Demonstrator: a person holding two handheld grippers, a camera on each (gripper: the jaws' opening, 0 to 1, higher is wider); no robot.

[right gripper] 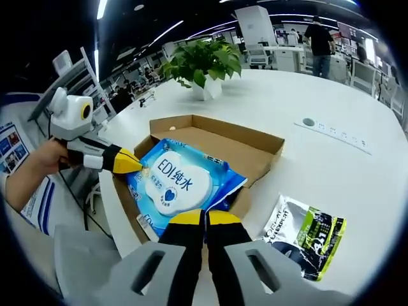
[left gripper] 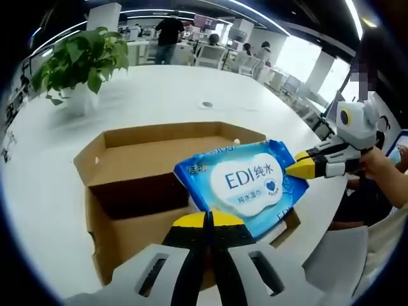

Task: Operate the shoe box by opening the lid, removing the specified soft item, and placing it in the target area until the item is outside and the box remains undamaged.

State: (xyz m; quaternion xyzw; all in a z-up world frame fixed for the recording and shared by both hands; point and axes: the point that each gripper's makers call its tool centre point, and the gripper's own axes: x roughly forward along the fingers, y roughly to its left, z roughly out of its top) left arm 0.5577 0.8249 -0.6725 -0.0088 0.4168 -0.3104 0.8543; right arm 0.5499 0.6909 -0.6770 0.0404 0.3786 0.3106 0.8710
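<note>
An open brown cardboard shoe box (left gripper: 137, 167) (right gripper: 220, 145) lies on the white table, its lid folded back. A blue wet-wipes pack (left gripper: 245, 185) (right gripper: 175, 182) printed "EDI" hangs over the box. In the left gripper view, my left gripper (left gripper: 207, 218) is shut on the pack's near edge. The right gripper (left gripper: 299, 167) comes in from the right and pinches the pack's far corner. In the right gripper view, my right gripper (right gripper: 205, 218) is shut on the pack's lower edge. The left gripper (right gripper: 131, 162) meets the pack's left edge there, held by a hand.
A potted green plant (left gripper: 86, 57) (right gripper: 204, 60) stands farther back on the table. A black, green and white pouch (right gripper: 306, 239) lies right of the box. A round socket (left gripper: 206, 104) sits in the tabletop (right gripper: 331, 166). People and desks fill the background.
</note>
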